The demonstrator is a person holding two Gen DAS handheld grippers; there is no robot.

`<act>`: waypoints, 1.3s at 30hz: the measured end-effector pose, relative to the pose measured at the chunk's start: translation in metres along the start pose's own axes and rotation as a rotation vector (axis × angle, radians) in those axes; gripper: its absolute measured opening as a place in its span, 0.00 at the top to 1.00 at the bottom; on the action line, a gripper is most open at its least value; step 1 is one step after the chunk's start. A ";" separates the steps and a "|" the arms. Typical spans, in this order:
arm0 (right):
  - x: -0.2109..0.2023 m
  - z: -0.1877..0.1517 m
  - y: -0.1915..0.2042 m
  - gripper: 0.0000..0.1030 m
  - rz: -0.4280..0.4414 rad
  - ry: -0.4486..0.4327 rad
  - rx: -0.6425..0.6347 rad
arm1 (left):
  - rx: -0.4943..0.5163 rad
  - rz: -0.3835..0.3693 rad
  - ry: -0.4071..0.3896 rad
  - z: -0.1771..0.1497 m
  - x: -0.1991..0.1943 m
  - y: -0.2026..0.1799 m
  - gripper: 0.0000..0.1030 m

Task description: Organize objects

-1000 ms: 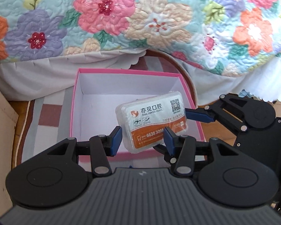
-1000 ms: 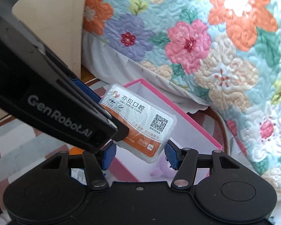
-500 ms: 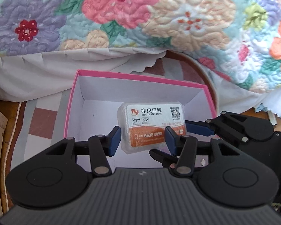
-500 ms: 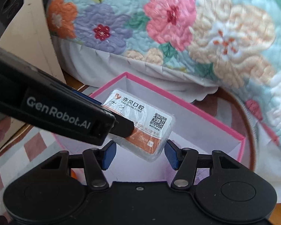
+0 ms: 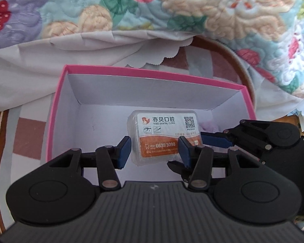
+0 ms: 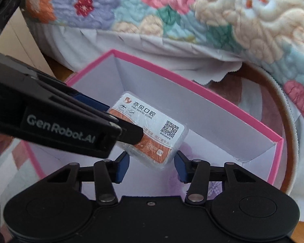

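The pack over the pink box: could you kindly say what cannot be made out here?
- The pack has small print: left wrist view, left gripper pad covers part.
- Purple item in the pink box: right wrist view, right gripper hides most.
- Right gripper's contact with the pack: hidden in both views.
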State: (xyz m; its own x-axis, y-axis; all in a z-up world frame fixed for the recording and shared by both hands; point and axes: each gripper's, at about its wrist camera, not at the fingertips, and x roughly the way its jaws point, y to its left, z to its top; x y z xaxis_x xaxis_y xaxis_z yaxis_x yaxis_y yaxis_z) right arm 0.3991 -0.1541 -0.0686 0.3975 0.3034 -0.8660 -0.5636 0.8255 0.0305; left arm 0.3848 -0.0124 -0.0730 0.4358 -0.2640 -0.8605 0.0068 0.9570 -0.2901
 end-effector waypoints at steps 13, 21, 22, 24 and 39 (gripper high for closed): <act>0.048 0.013 -0.019 0.52 0.036 0.129 0.078 | -0.044 0.015 0.072 0.013 0.045 0.017 0.53; 0.067 0.018 -0.021 0.52 0.020 0.171 0.065 | -0.066 0.037 0.099 0.018 0.059 0.024 0.58; 0.069 0.018 -0.021 0.52 0.015 0.172 0.064 | -0.067 0.038 0.098 0.019 0.061 0.024 0.58; 0.070 0.018 -0.023 0.52 0.012 0.171 0.068 | -0.072 0.039 0.092 0.019 0.062 0.023 0.58; 0.007 -0.016 -0.017 0.46 -0.070 0.142 -0.144 | -0.057 0.072 0.037 0.017 0.068 0.011 0.61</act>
State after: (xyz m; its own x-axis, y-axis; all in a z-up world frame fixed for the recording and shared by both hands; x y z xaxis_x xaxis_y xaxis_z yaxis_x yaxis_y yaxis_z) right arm 0.3996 -0.1735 -0.0829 0.3388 0.1694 -0.9255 -0.6403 0.7623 -0.0949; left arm 0.4302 -0.0178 -0.1276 0.4001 -0.2002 -0.8943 -0.0753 0.9654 -0.2498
